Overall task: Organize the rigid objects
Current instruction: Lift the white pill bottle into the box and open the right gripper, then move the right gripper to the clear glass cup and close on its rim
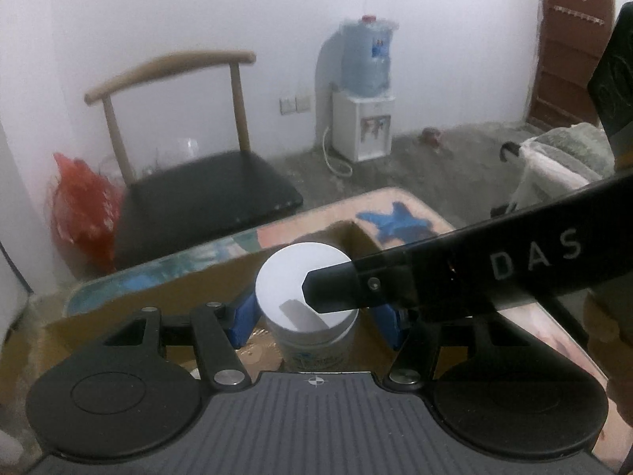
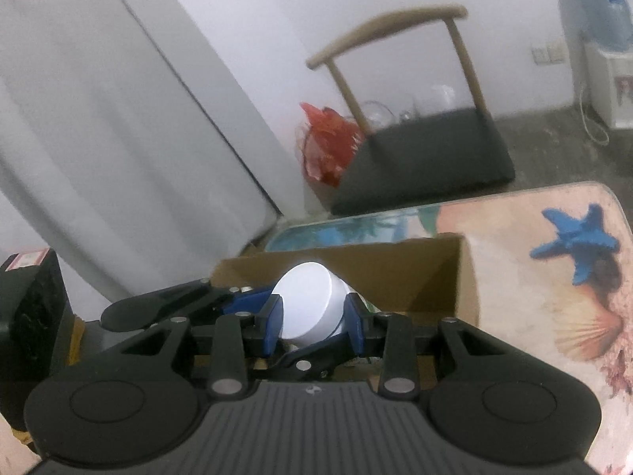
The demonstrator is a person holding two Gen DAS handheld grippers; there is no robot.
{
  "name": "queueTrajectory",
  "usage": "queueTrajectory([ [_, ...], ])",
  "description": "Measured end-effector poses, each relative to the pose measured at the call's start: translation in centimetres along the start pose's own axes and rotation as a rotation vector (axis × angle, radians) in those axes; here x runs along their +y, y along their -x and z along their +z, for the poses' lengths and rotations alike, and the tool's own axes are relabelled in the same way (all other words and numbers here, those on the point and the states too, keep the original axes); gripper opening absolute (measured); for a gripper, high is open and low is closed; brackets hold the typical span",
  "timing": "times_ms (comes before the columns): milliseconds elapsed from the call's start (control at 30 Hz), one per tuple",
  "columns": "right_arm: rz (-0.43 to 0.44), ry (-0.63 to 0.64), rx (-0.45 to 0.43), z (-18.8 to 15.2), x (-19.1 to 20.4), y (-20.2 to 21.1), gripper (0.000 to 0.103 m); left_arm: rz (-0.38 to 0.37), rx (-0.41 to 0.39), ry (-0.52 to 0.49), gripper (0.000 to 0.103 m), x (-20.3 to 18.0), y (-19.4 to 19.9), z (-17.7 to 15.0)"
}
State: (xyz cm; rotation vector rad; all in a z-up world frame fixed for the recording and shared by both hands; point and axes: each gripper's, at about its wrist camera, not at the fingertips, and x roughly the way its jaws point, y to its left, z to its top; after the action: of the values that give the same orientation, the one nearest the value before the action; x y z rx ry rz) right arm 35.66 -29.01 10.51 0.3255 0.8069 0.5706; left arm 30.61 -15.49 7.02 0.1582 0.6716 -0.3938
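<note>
A white-lidded round jar [image 1: 306, 293] stands inside an open cardboard box [image 1: 190, 281] on the table. My left gripper [image 1: 312, 316] has its blue fingers on both sides of the jar, with a small gap at the left finger [image 1: 243, 316]. The right gripper's black arm [image 1: 455, 273] crosses over the jar's lid in the left wrist view. In the right wrist view the jar [image 2: 306, 301] looks tilted, and my right gripper [image 2: 312, 322] has its blue pads [image 2: 273, 322] pressed against the jar's lid. The left gripper [image 2: 158, 306] shows behind it on the left.
The box [image 2: 427, 277] sits on a table with a seashell and starfish cloth [image 2: 554, 277]. Beyond the table stand a chair [image 1: 198, 186], a red bag [image 1: 85, 213] and a water dispenser [image 1: 364, 91]. A black device [image 2: 31, 308] is at the left.
</note>
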Motion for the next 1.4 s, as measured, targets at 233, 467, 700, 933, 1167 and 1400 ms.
queueTrajectory([
  [233,-0.042,0.009,0.028,0.8,-2.2,-2.2,0.037,0.007,0.033,0.007,0.06,-0.2,-3.1,0.3],
  [467,-0.107,0.065,0.082,0.7,-2.3,-4.1,0.038,0.009,0.084,-0.011,0.061,-0.1,-5.6,0.4],
  [700,-0.091,0.052,0.087,0.8,-2.3,-3.9,0.039,0.014,0.091,-0.036,0.087,-0.5,-5.0,0.8],
  [933,-0.052,0.027,-0.007,1.2,-0.8,-0.3,0.042,0.047,0.025,-0.111,0.101,-1.7,-0.9,1.2],
  [1167,0.035,-0.004,-0.152,-1.3,2.3,7.2,0.044,0.097,-0.072,-0.101,0.101,-0.4,8.0,-0.8],
  [1400,0.234,0.014,-0.251,-8.7,6.1,12.0,0.07,0.187,-0.21,0.04,0.103,2.4,18.9,-8.5],
])
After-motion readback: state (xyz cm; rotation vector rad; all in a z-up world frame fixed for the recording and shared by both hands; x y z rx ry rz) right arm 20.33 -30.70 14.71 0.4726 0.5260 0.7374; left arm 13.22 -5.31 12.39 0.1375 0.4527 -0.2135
